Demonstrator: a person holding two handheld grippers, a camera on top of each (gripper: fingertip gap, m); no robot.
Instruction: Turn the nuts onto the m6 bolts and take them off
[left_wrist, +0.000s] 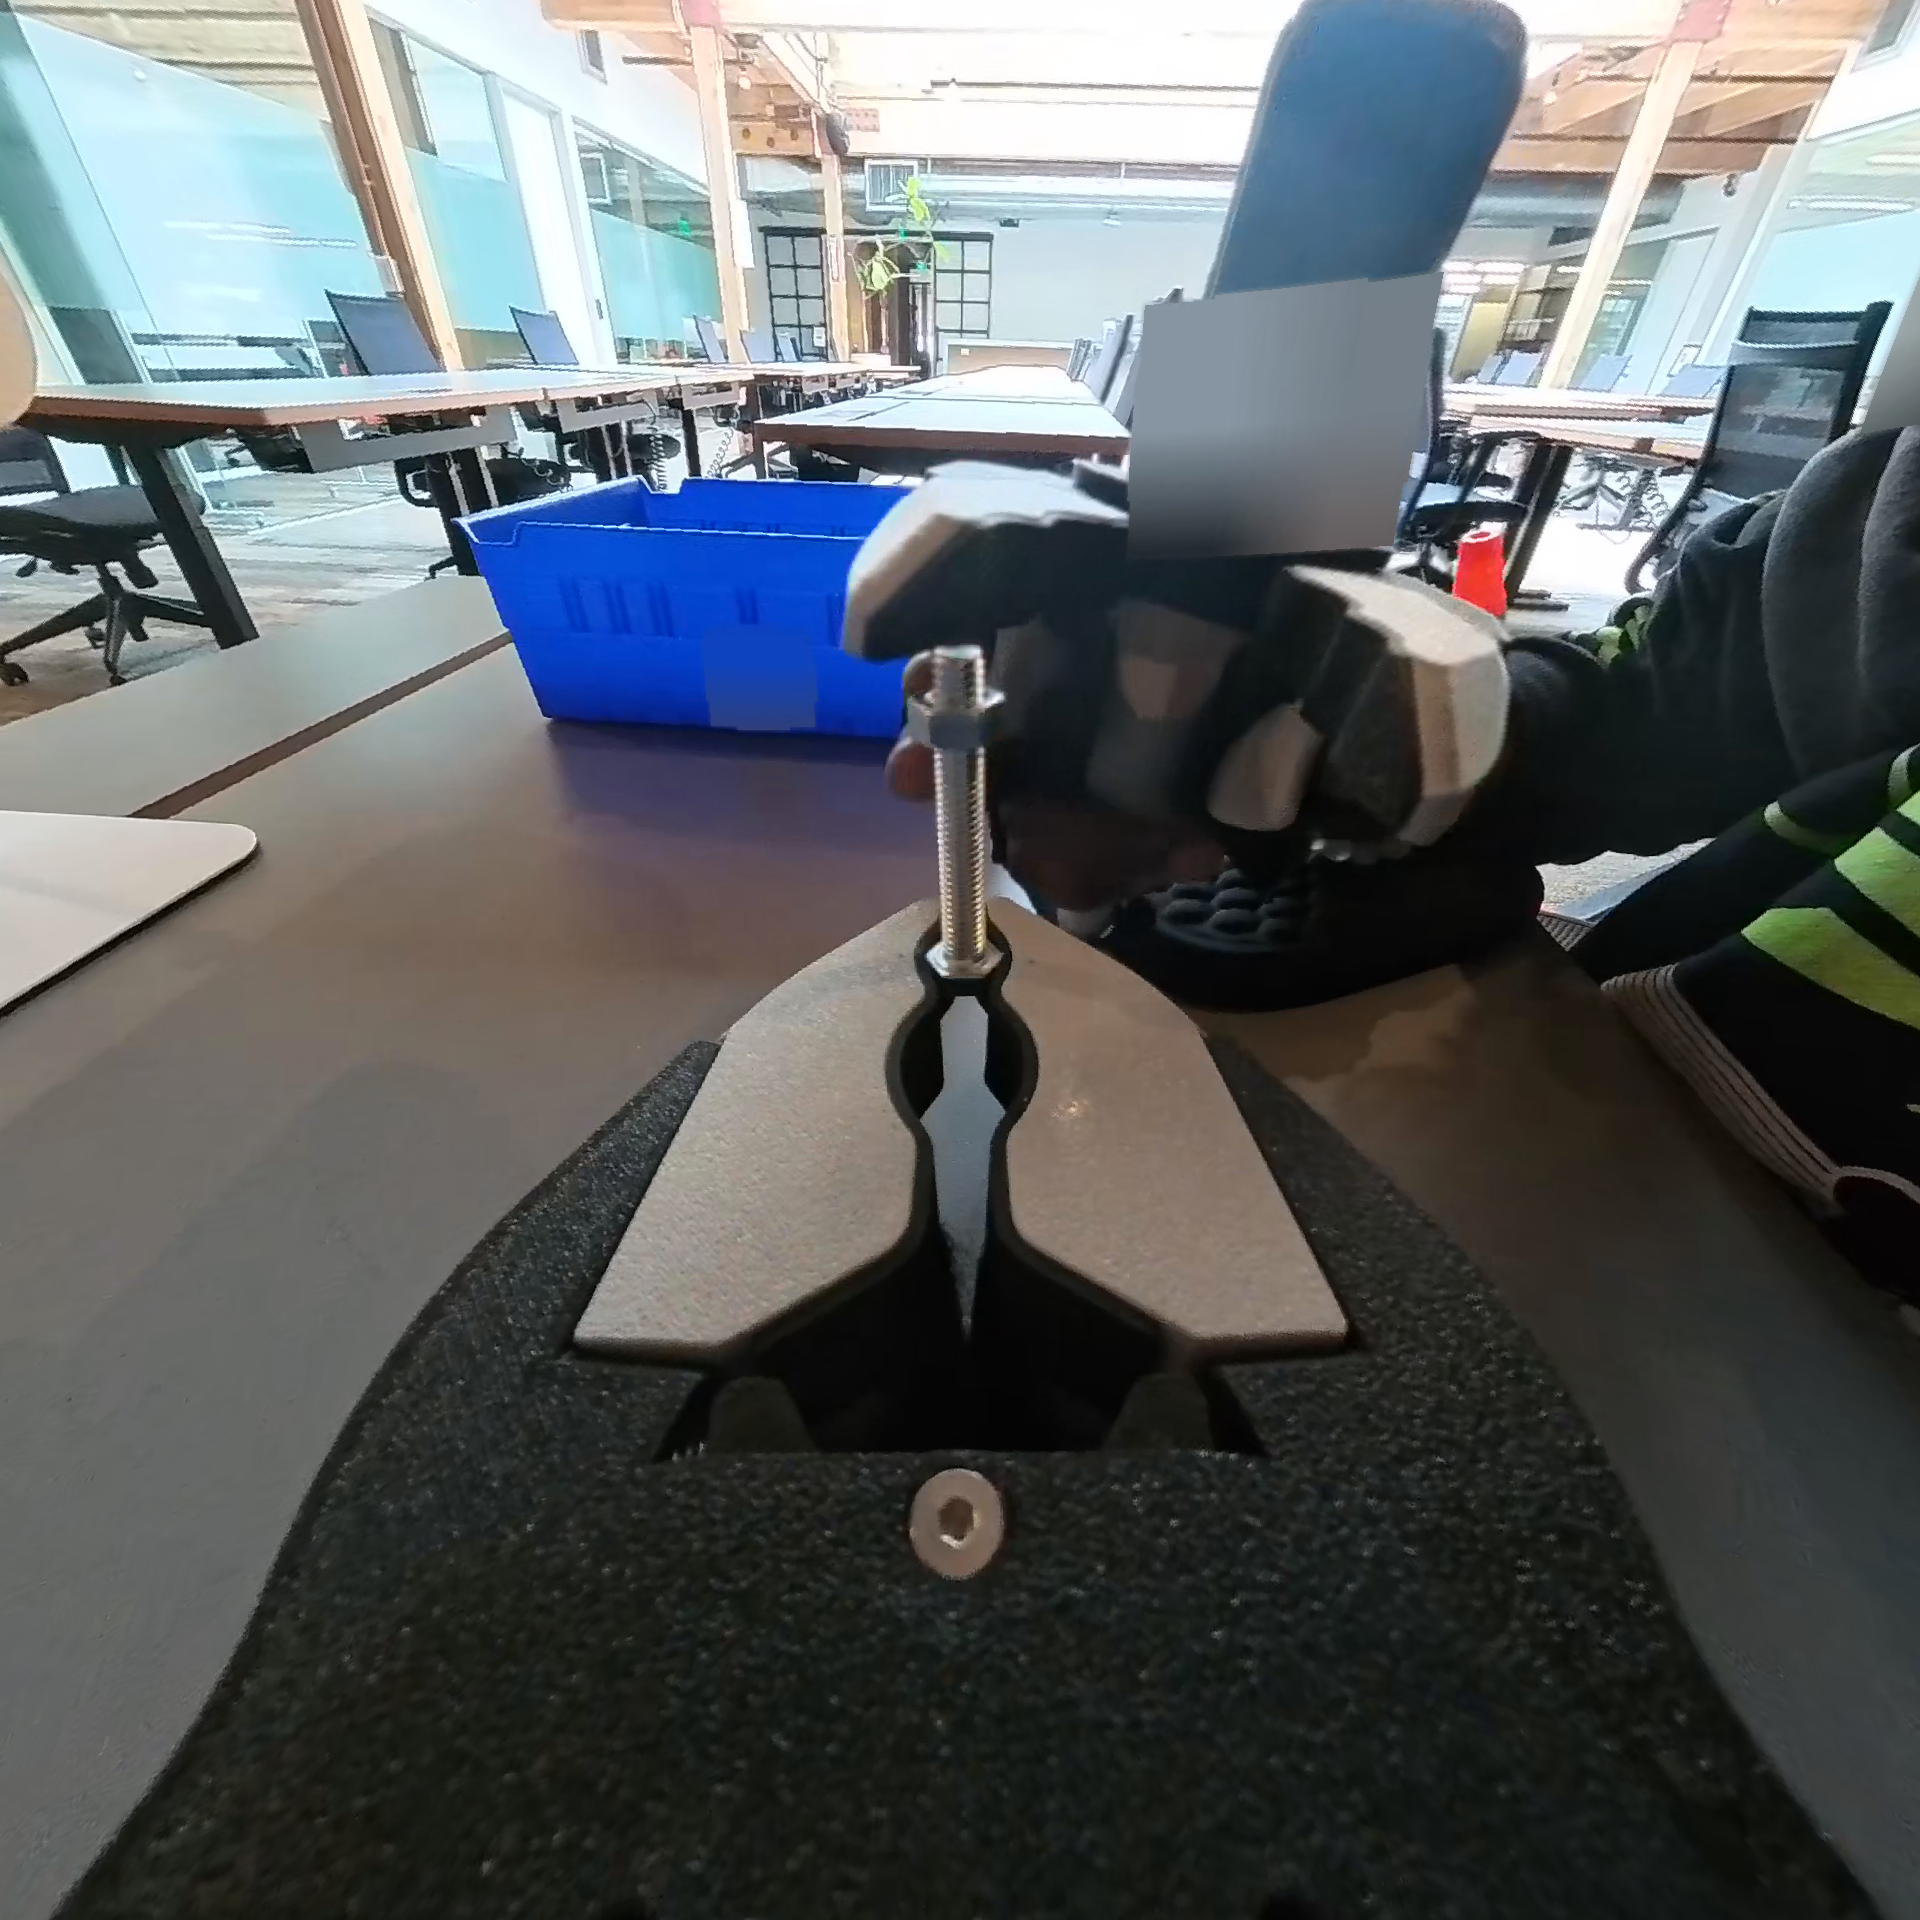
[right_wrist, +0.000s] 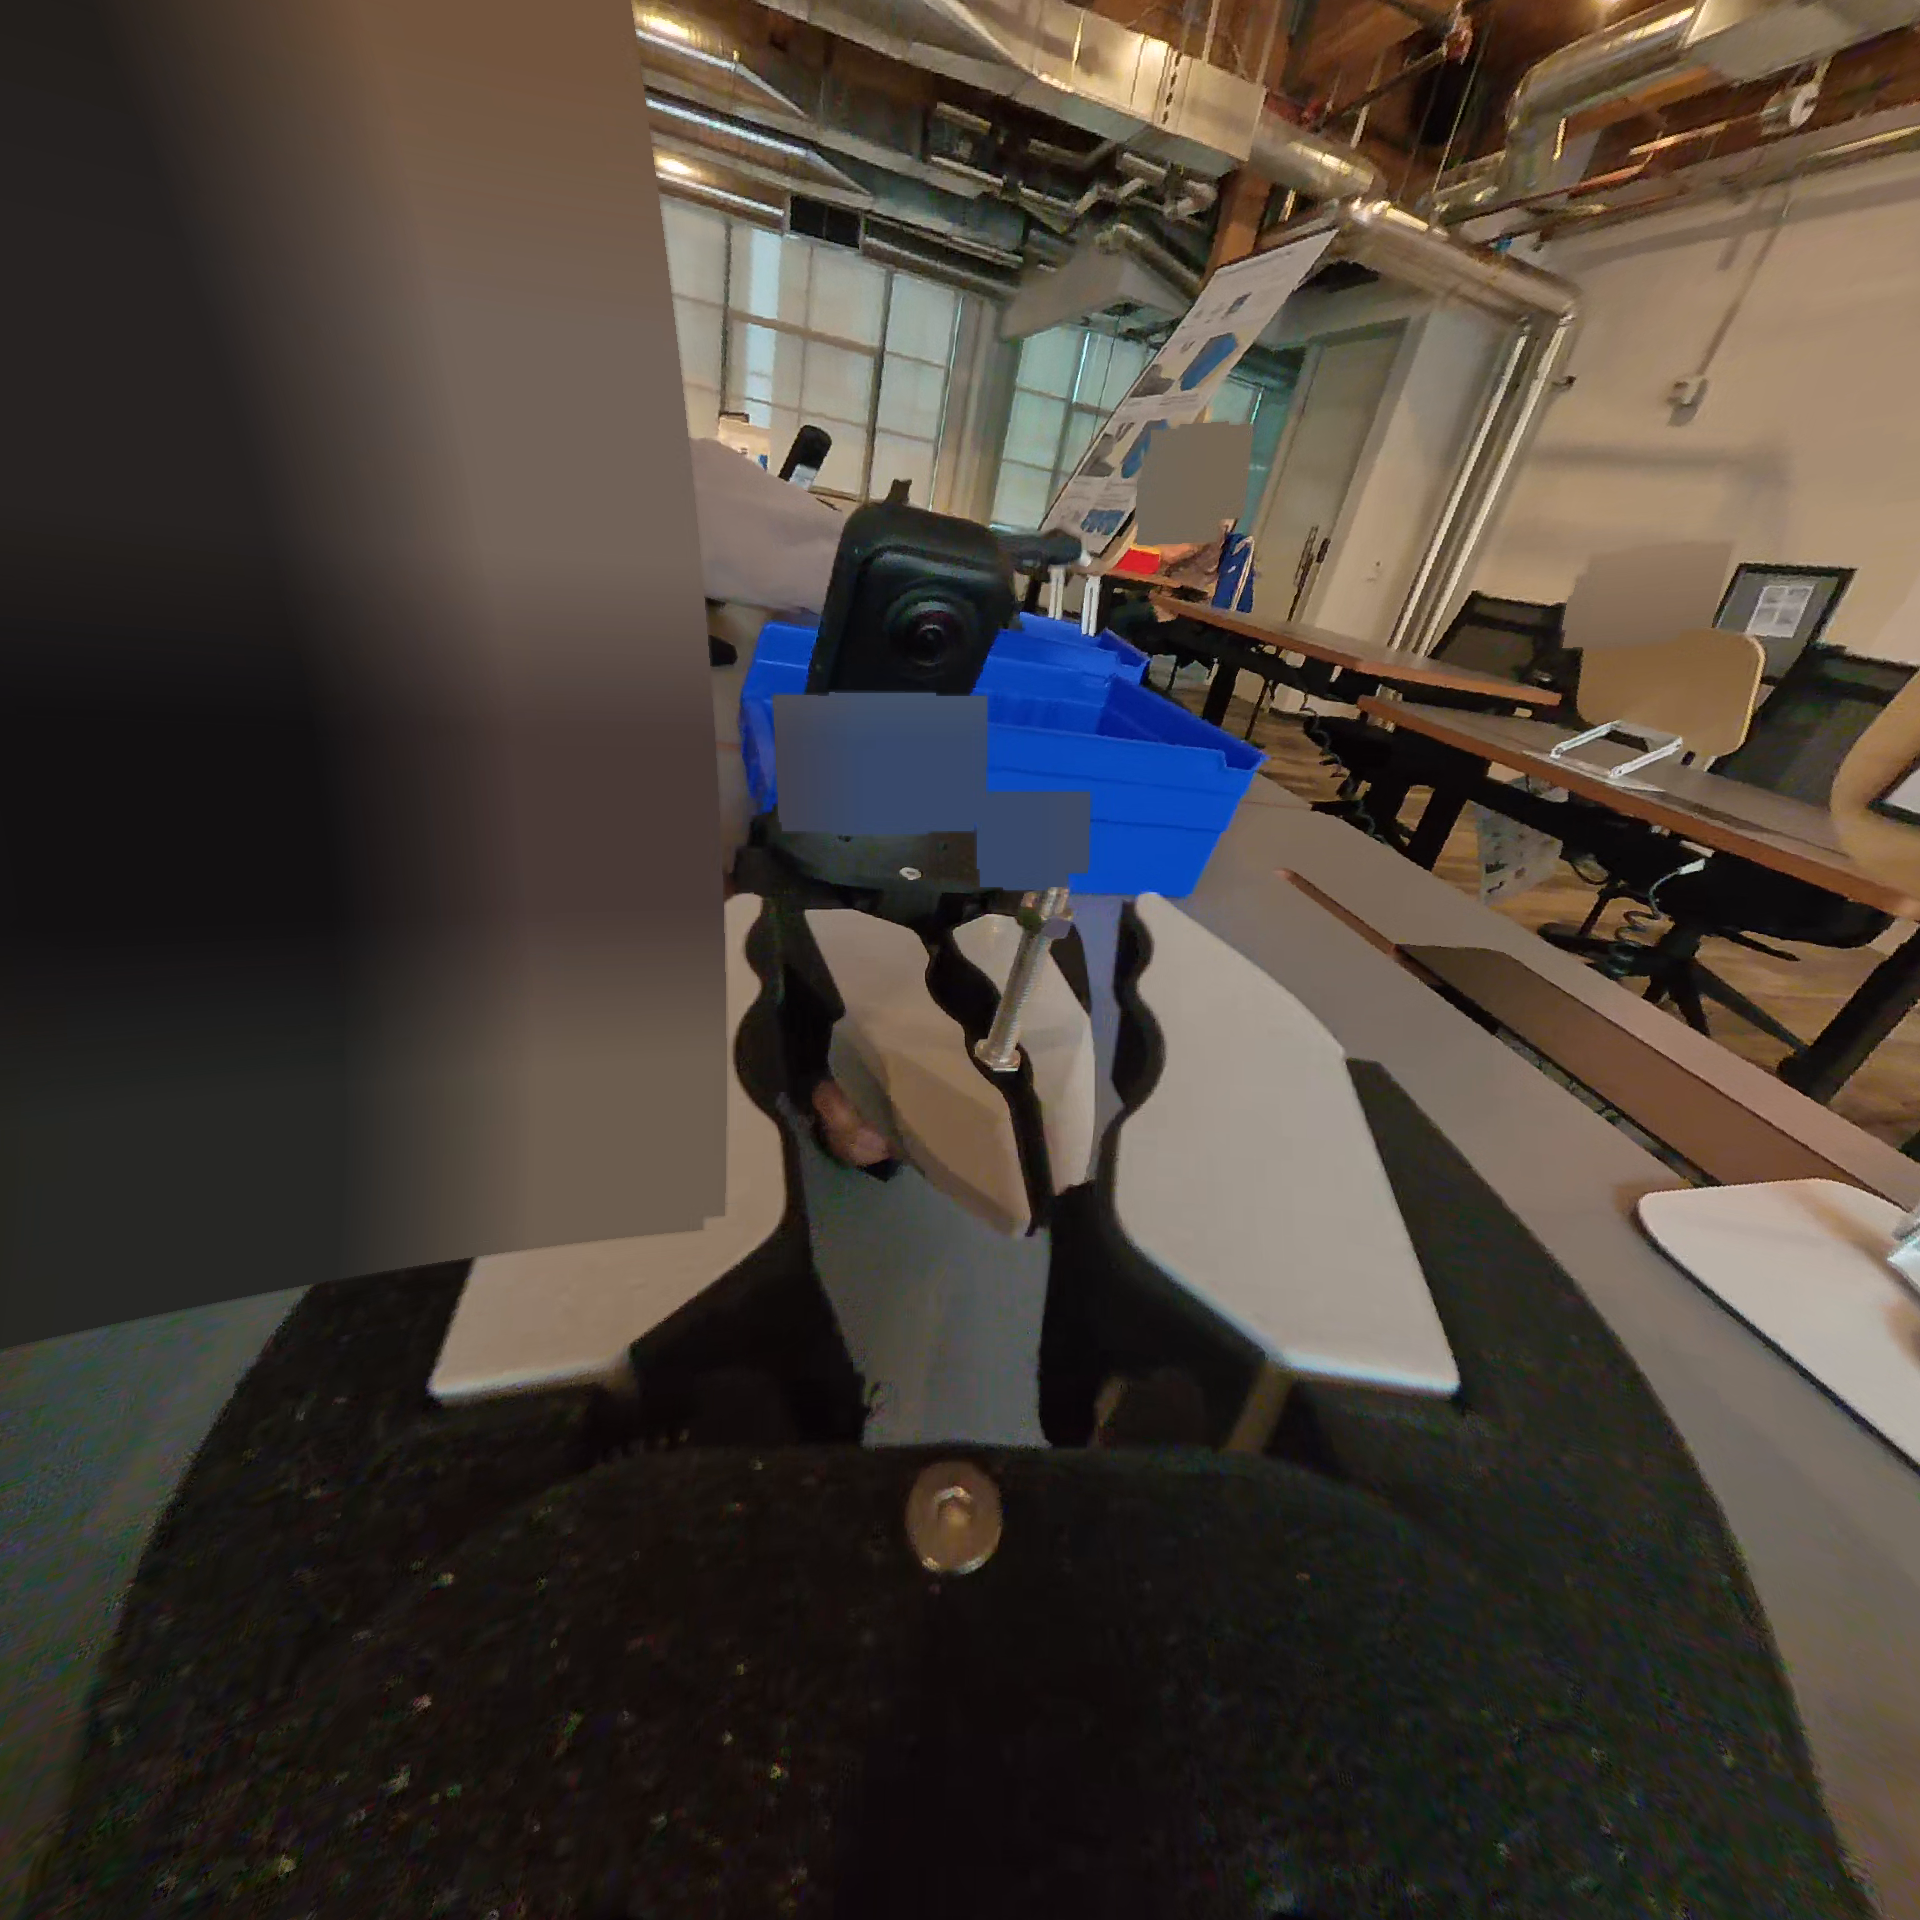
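Note:
My left gripper (left_wrist: 961, 940) is shut on the hex head of a silver bolt (left_wrist: 958, 831), which stands upright from its fingertips over the dark table (left_wrist: 416, 935). A silver nut (left_wrist: 954, 713) sits on the thread near the bolt's top end. My right gripper (left_wrist: 1070, 707) is open, with one finger (left_wrist: 904, 566) just above and behind the nut and no pad pressing on it. In the right wrist view the bolt (right_wrist: 1023, 987) and nut (right_wrist: 1049, 914) lie between my right gripper's (right_wrist: 951, 925) spread fingers, and the left gripper (right_wrist: 935, 1101) holds the bolt's head.
A blue bin (left_wrist: 665, 613) stands on the table behind the bolt and also shows in the right wrist view (right_wrist: 1143, 790). A white flat pad (left_wrist: 94, 894) lies at the left. A person's striped sleeve (left_wrist: 1808, 904) is at the right. Office desks and chairs stand beyond. My right fingertips sit around 6 cm from my left ones.

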